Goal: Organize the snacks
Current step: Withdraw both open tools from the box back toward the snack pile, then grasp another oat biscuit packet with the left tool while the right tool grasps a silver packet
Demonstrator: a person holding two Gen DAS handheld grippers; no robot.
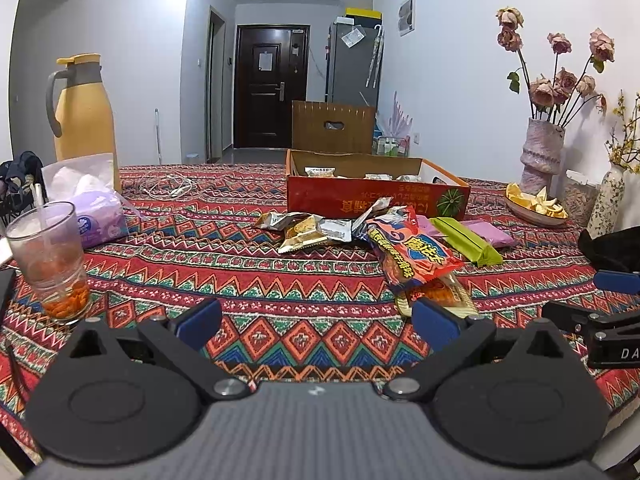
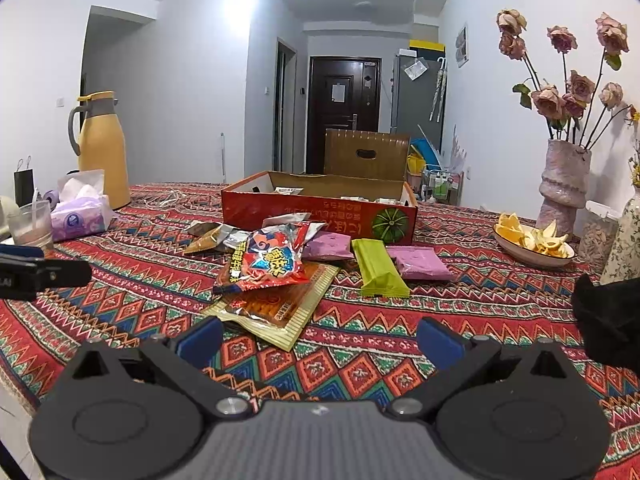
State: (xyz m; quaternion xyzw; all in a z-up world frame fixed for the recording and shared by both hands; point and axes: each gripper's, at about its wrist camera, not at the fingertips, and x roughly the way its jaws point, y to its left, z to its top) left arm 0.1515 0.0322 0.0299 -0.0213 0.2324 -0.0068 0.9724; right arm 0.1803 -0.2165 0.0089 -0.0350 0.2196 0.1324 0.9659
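Observation:
A pile of snack packets lies on the patterned tablecloth in front of a red cardboard box (image 1: 376, 198) (image 2: 320, 210) that holds a few small packets. On top is a red and blue packet (image 1: 412, 254) (image 2: 272, 262), over a gold-edged orange packet (image 2: 276, 306) (image 1: 442, 294). Beside them lie a green packet (image 1: 466, 240) (image 2: 378, 268), purple packets (image 2: 420, 262) (image 1: 486, 232) and silvery gold packets (image 1: 304, 228) (image 2: 212, 238). My left gripper (image 1: 320, 322) is open, low over the cloth, left of the pile. My right gripper (image 2: 320, 344) is open just short of the gold-edged packet.
A glass with a straw (image 1: 50, 256), a purple tissue pack (image 1: 94, 204) (image 2: 80, 212) and a yellow jug (image 1: 86, 116) stand at the left. At the right are a bowl of peels (image 2: 534, 242), a vase of dried roses (image 2: 564, 188) and a dark object (image 2: 608, 320).

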